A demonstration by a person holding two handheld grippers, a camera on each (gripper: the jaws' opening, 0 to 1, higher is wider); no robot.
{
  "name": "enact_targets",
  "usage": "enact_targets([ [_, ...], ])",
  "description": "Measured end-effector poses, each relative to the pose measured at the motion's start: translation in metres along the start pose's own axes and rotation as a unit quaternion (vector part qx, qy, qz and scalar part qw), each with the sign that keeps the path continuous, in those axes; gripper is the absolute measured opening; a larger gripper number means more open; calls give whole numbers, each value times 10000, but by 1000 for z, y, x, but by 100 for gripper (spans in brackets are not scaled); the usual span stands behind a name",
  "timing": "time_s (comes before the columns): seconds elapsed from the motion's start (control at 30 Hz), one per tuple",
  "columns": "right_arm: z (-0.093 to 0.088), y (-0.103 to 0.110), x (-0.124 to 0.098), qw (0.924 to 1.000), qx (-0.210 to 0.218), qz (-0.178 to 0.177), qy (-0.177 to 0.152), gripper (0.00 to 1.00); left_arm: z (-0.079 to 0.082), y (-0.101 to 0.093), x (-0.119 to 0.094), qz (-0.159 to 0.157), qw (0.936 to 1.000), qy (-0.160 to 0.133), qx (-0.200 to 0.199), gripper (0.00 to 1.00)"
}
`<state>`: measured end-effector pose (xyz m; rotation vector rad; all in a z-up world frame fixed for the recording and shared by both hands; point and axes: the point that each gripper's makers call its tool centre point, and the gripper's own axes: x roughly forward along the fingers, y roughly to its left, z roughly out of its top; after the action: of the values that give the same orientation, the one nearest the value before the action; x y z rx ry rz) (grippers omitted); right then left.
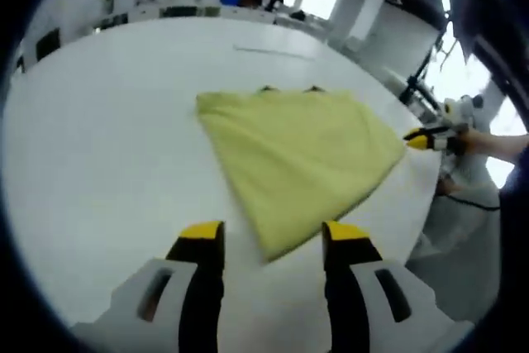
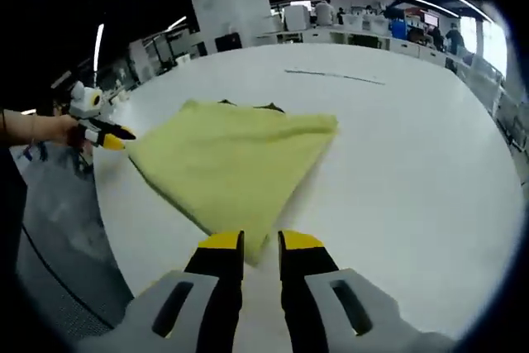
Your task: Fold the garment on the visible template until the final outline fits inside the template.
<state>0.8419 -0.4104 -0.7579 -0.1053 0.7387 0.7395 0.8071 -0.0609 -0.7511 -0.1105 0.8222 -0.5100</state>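
A yellow garment (image 1: 297, 150) lies folded and flat on the white table (image 1: 107, 138). My left gripper (image 1: 273, 234) is open wide, and the garment's near corner lies between its tips. The right gripper (image 1: 423, 140) comes in from the right of the left gripper view, at the garment's right corner by the table edge. In the right gripper view the garment (image 2: 231, 163) points a corner at my right gripper (image 2: 261, 242), whose jaws stand a narrow gap apart around that corner. The left gripper (image 2: 106, 135) sits at the garment's left corner.
Two small dark marks (image 1: 288, 88) peek from under the garment's far edge. A thin line (image 2: 335, 76) runs across the table beyond it. The table edge (image 2: 107, 229) drops to the floor on the left. A hand (image 1: 488, 143) holds the right gripper. Desks and people fill the background.
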Motion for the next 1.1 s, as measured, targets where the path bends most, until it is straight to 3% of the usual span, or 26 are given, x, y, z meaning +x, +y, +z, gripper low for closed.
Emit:
enact_targets([
  [0.13, -4, -1, -1, 10000, -4, -41, -40, 9, -2, -3, 0, -95, 9998, -155, 63, 40],
  [0.43, -4, 5, 2, 9999, -77, 90, -24, 9, -15, -5, 0, -171, 9998, -103, -15, 39],
  [0.73, -5, 6, 7, 9998, -161, 147, 30, 9, -18, -2, 1, -192, 9998, -87, -71, 31],
  [1.1, -7, 7, 8, 9995, -213, 216, 85, 4, -18, 9, 2, -191, 9998, -54, -33, 6],
])
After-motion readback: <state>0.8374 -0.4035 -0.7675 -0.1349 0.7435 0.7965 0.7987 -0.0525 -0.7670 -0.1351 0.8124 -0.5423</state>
